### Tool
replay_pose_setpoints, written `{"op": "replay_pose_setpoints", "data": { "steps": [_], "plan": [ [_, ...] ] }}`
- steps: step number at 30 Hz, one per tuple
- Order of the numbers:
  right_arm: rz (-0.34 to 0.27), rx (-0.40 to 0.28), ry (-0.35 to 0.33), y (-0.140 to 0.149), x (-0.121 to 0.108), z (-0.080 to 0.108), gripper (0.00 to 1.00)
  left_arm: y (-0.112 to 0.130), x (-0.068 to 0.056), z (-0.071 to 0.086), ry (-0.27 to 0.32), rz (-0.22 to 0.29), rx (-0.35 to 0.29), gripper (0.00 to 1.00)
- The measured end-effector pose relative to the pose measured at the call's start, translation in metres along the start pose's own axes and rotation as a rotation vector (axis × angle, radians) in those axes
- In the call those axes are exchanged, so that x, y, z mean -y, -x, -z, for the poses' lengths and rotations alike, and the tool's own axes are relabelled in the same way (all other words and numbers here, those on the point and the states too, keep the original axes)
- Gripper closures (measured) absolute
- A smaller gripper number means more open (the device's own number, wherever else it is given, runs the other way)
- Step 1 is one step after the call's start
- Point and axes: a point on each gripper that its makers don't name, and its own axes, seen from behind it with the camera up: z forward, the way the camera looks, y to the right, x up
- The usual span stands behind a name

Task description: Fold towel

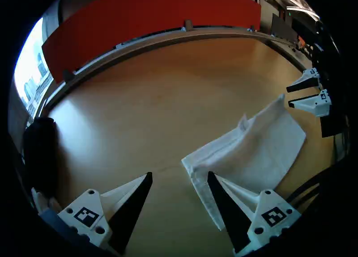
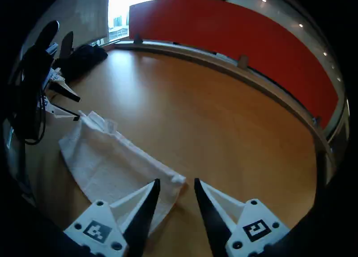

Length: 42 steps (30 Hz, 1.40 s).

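The white towel (image 1: 255, 149) is lying loosely folded on the wooden table (image 1: 156, 100), toward its near edge. I am holding the left gripper (image 1: 179, 173) wide open over one end, gripping nothing. The right gripper (image 2: 176, 180) is hovering partly open and empty over the opposite corner.

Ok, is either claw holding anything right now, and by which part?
Nothing is held. The left claw and the right claw are both open, each near a corner of the towel, which lies loose on the table.
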Motion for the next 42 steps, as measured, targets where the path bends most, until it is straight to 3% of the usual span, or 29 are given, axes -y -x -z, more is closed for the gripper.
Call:
{"op": "replay_pose_setpoints", "data": {
  "steps": [3, 4, 14, 32, 42],
  "plan": [
    [0.001, -0.010, -0.008, -0.001, 0.003, 0.003, 0.01, 0.000, 0.000, 0.004, 0.003, 0.007, -0.005, 0.08],
    [0.001, -0.012, -0.010, -0.001, 0.004, 0.004, 0.00, 0.001, 0.000, 0.005, 0.006, 0.010, -0.005, 0.08],
    [0.003, -0.016, -0.013, 0.009, 0.012, 0.019, 0.00, 0.012, -0.008, 0.021, 0.021, 0.050, -0.018, 0.08],
    [-0.040, -0.024, -0.003, 0.041, 0.028, 0.059, 0.00, 0.055, -0.031, 0.058, 0.028, 0.114, -0.022, 0.08],
    [-0.046, -0.016, -0.006, 0.057, 0.034, 0.073, 0.00, 0.068, -0.037, 0.068, 0.022, 0.133, -0.025, 0.08]
  ]
}}
